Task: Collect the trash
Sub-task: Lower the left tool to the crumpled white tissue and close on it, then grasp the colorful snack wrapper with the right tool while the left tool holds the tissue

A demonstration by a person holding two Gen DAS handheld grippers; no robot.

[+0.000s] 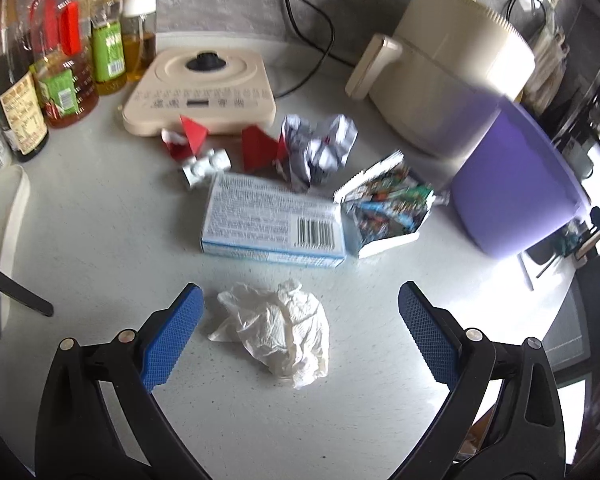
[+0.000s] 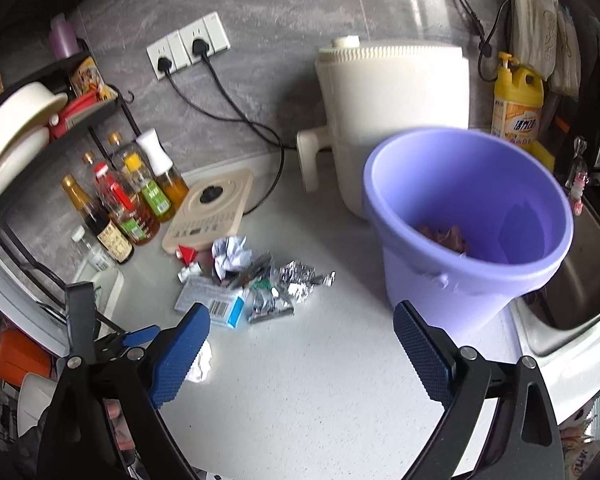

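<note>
My left gripper (image 1: 300,312) fingers stand apart around the crumpled tissue (image 1: 276,334); closing too high could pinch only a loose fold, dropping it short of the purple bucket (image 2: 472,216).

We are in a home kitchen. We see a white countertop (image 2: 300,380) with a steel sink (image 2: 572,300) at one end. Bottles of cooking oil and sauce (image 2: 116,208) stand by the grey wall. A cream air fryer (image 2: 392,112) and a flat induction cooker (image 2: 208,208) are plugged into wall sockets (image 2: 188,44). Bowls (image 2: 16,128) sit on a black rack, and yellow dish soap (image 2: 518,104) waits near the sink.
</note>
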